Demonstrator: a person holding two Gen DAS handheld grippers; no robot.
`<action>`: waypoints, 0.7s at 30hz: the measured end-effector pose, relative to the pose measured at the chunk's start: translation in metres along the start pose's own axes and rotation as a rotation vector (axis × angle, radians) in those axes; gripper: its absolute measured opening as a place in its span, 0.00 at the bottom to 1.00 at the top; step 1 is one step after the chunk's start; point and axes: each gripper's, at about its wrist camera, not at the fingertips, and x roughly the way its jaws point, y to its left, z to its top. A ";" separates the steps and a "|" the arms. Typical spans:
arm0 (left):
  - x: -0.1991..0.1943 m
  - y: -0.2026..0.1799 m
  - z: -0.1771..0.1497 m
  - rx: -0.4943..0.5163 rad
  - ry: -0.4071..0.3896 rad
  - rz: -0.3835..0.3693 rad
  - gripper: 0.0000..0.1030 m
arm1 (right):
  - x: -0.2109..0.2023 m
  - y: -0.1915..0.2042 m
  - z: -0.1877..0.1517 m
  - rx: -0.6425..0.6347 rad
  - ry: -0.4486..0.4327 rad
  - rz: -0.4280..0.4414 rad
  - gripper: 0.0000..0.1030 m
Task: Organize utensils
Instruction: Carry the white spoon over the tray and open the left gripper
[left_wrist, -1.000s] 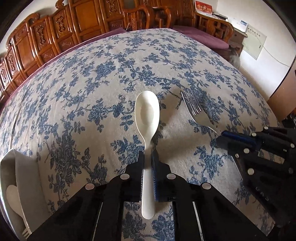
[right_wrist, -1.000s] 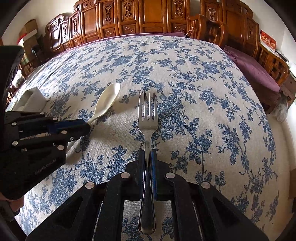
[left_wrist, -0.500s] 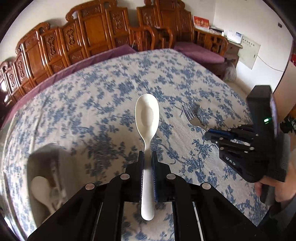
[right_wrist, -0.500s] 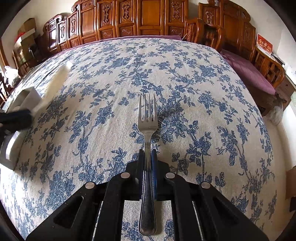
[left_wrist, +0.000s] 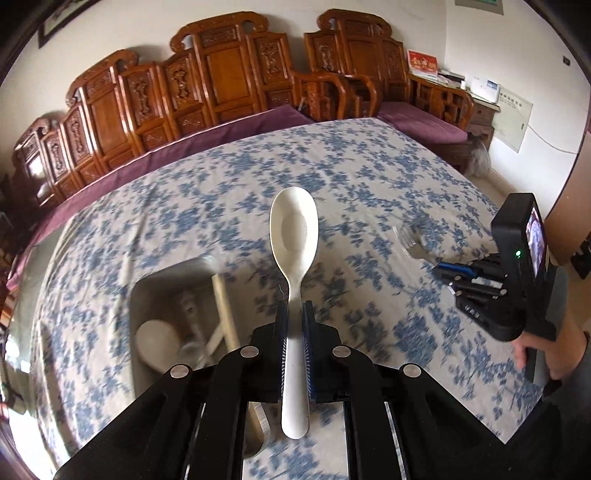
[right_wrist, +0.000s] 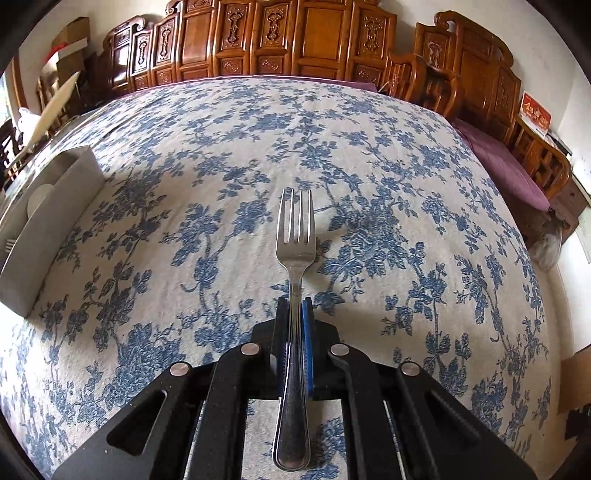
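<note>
The large table under a white cloth printed with blue flowers (right_wrist: 369, 155) takes up most of the room; carved wooden chairs (left_wrist: 229, 77) stand close along its far edge. Since a second ago the left gripper (left_wrist: 294, 321) has risen off the cloth and swung left, so the grey open-topped rectangular utensil holder (left_wrist: 166, 275) now lies beneath and just left of it. Judgement: the carry is nearly done and the drop is next.

The holder already contains a white spoon and what look like pale handles; blur hides detail. Its near wall sits close under the gripper, and that is the edge to clear.

The left gripper is clenched on the handle of the white plastic rice spoon (left_wrist: 294, 236), bowl forward, well above the cloth.

The right gripper (right_wrist: 294, 325) is clamped on the handle of the stainless steel fork (right_wrist: 295, 236). It has barely moved, and the fork is low over the cloth. Open cloth lies between it and the holder at the far left, a free path once the left gripper leaves.
</note>
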 end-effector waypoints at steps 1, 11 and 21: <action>-0.002 0.004 -0.002 -0.004 0.001 0.005 0.07 | -0.001 0.002 0.000 -0.006 -0.001 0.000 0.08; -0.009 0.053 -0.029 -0.063 0.023 0.076 0.07 | -0.016 0.019 -0.004 -0.025 -0.032 0.050 0.08; 0.003 0.078 -0.040 -0.117 0.041 0.096 0.07 | -0.041 0.051 0.001 -0.077 -0.087 0.106 0.08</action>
